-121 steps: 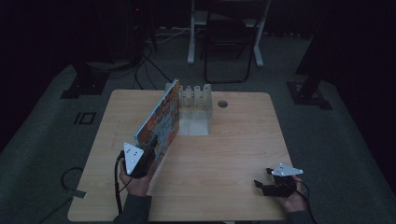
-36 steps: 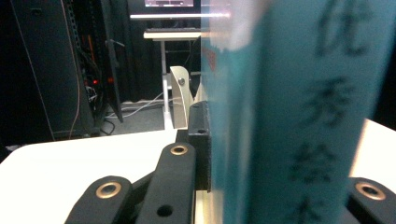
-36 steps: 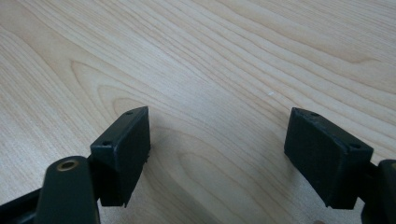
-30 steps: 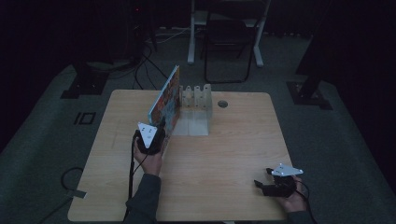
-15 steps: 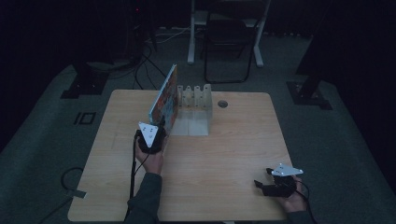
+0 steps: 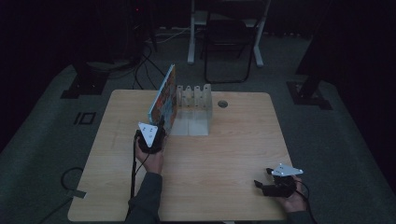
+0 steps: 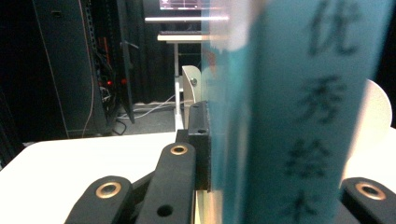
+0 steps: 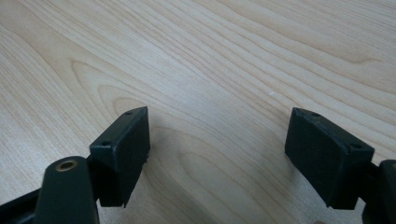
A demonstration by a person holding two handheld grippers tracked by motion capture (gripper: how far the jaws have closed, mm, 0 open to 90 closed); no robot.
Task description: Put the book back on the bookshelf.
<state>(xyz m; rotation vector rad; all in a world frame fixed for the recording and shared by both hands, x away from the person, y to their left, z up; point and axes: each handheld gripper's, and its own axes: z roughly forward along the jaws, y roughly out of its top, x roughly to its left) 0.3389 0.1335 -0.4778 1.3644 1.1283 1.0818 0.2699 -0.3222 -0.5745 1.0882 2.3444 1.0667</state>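
A thin picture book (image 6: 164,99) with a colourful cover stands upright on its edge at the left end of a white slotted rack (image 6: 192,109). My left gripper (image 6: 158,132) is shut on the book's near edge. In the left gripper view the teal spine (image 7: 299,112) with dark characters sits between the black jaws, close to the lens, and a white rack divider (image 7: 191,86) rises behind it. My right gripper (image 6: 261,185) rests low at the table's front right, open, with only bare wood (image 8: 219,93) between its pads.
The wooden table (image 6: 224,149) has a round cable hole (image 6: 222,103) right of the rack. A chair and desk legs (image 6: 229,42) stand on the dark floor behind. A cable (image 6: 134,172) trails back from the left gripper along the forearm.
My left gripper has carried the book forward to the rack and tilted it up from a slant to nearly upright. The right gripper has stayed put.
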